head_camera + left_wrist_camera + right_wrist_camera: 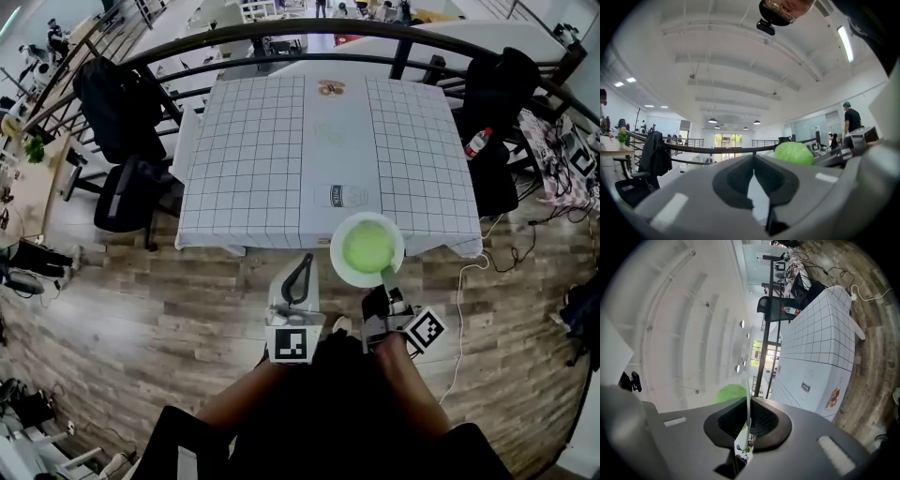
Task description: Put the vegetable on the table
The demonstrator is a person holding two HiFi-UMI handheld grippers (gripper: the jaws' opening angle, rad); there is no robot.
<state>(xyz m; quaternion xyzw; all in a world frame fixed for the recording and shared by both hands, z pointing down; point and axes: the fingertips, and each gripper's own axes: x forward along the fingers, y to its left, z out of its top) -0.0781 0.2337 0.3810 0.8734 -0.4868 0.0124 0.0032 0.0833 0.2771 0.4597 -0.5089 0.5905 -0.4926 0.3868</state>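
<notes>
Heads up: your right gripper has its fingers pinched nearly together on just the rim of the round white plate. That's the side of the rim facing away from the table. The round pale-green vegetable sits loose in the middle of that plate, with nothing holding it there.

The plate hangs right at the near edge of the table with the white grid-printed cloth. From the head view it looks like it's partly over the cloth and partly over the wooden plank floor in front of the table.

The main worry, I'd say, is that one-sided pinch. All the weight hangs off one bit of rim, so the plate can droop or twist in the fingers. That vegetable is basically a ball, so any tilt and it rolls. If it goes off on your side of the table edge, it lands on the floor.

Second thing is setting it down too close to that near edge, where the cloth drapes over. The plate could tip right back off.

Your left gripper is short of the table's near edge, fingers closed on nothing, so it isn't supporting anything. Swing it carelessly and it could knock the plate.
</notes>
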